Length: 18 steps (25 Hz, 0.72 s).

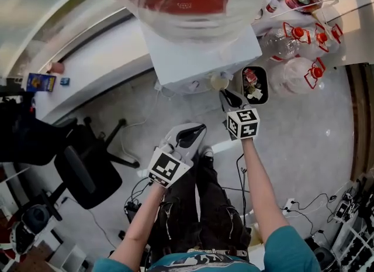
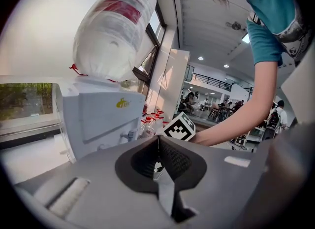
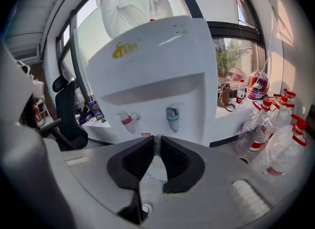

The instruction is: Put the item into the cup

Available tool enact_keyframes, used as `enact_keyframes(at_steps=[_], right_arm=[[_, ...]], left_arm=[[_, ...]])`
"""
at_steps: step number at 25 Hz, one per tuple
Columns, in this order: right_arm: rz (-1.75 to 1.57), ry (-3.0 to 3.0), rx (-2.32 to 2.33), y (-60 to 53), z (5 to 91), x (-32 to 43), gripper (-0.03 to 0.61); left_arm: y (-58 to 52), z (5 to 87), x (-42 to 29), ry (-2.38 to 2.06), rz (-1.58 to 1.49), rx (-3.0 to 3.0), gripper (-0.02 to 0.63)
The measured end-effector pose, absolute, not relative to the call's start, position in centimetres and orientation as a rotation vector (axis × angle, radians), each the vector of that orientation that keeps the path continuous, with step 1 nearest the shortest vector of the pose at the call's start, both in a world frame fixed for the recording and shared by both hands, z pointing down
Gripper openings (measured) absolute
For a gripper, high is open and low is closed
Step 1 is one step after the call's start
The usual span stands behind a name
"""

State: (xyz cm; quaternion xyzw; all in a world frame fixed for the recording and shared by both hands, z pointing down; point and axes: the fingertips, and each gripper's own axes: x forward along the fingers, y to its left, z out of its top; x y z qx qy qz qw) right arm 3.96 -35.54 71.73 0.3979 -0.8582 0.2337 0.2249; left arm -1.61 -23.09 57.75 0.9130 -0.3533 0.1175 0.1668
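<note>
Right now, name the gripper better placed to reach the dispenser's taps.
Right. The right gripper, with the cup, is up by the water dispenser, taps dead ahead in its view; the left gripper hangs farther back.

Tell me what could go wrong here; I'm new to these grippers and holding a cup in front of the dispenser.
The right gripper seems to pinch the pale cup by its thin wall only; it could buckle or slip once filled. The red tap and green tap sit close together, so the wrong one may get pressed. Cables lie on the floor by the feet: a trip hazard.
</note>
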Motion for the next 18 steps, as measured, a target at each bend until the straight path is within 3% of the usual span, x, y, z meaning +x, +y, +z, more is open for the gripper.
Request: enact_keyframes(at_steps=[18], right_arm=[[0.692,-2.170,1.089,-40.6,79.8,4.3,0.048]], left_arm=[[-25.9,58.0,-2.0,-1.019,0.268,2.538,-0.002]])
